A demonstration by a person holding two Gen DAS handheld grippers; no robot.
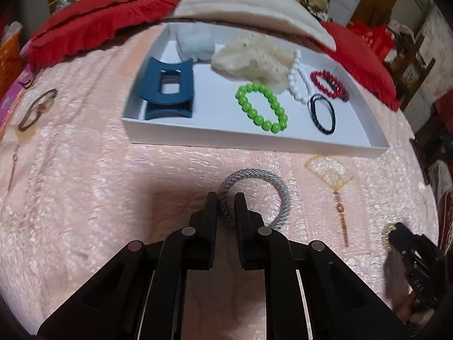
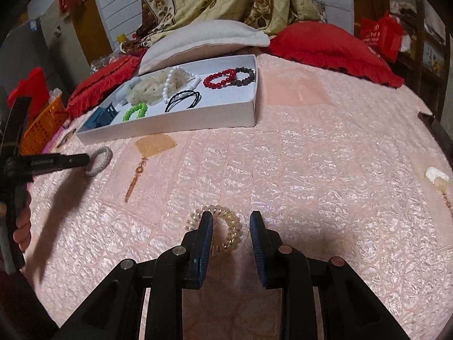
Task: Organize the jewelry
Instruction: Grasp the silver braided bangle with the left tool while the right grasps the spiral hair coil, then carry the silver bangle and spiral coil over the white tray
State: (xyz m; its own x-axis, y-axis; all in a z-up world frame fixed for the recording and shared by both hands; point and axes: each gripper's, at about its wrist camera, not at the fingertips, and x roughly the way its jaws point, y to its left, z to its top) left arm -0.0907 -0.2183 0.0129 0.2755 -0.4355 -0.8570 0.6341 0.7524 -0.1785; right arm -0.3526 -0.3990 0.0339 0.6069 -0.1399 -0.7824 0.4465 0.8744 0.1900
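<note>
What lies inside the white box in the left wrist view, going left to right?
Blue hair claw → green bead bracelet → white bead bracelet → black hair tie → red bead bracelet, all within the white box.

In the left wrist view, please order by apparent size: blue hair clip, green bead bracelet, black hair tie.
1. blue hair clip, largest
2. green bead bracelet
3. black hair tie, smallest

All lie in one tray, at similar distance.

Warm indoor light, dark shadows under fingers, fisheye-bent edges, slight blur
</note>
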